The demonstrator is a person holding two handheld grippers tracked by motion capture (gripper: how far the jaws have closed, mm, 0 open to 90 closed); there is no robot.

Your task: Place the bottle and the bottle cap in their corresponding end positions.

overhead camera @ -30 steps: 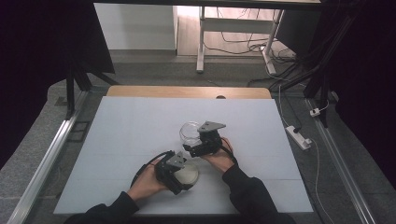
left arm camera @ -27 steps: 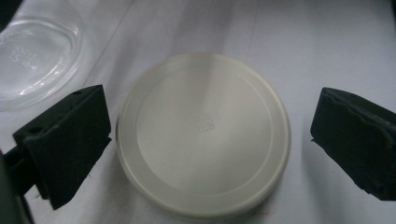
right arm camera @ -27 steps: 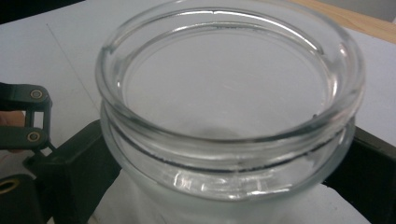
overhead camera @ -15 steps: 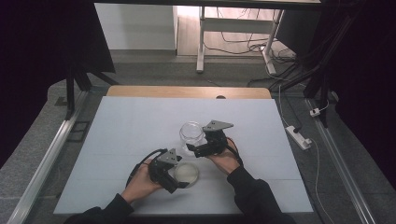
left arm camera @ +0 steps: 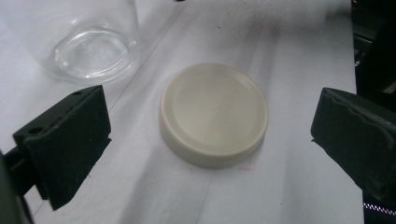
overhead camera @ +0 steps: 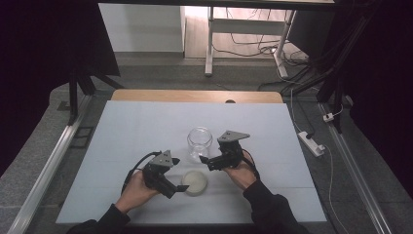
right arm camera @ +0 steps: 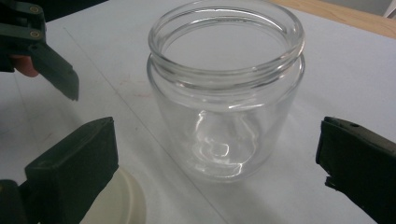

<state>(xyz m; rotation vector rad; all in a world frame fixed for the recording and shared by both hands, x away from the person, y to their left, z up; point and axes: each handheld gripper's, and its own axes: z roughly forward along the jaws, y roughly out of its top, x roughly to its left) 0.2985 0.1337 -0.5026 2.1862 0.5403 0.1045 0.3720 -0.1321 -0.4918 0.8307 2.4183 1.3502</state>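
Observation:
An empty clear glass jar [overhead camera: 199, 143] stands upright and uncapped on the white table [overhead camera: 136, 136]. Its cream round lid [overhead camera: 194, 182] lies flat just in front of it. My left gripper [overhead camera: 178, 175] is left of the lid, open; in the left gripper view the lid [left arm camera: 214, 114] rests on the table between the wide jaws, touching neither, with the jar's base [left arm camera: 88, 51] beyond. My right gripper [overhead camera: 206, 160] is right of the jar and open; in the right gripper view the jar [right arm camera: 226, 93] stands free between the jaws, with the lid's edge [right arm camera: 123, 200] at lower left.
The table's wooden far edge [overhead camera: 195, 96] runs along the back. A white power strip [overhead camera: 311, 143] lies on the floor to the right. One jaw of the left gripper [right arm camera: 51, 65] shows at the upper left of the right gripper view.
The left gripper has let go of the lid, which now lies on the table, and has backed off to the left. The right gripper has drawn back slightly from the jar.

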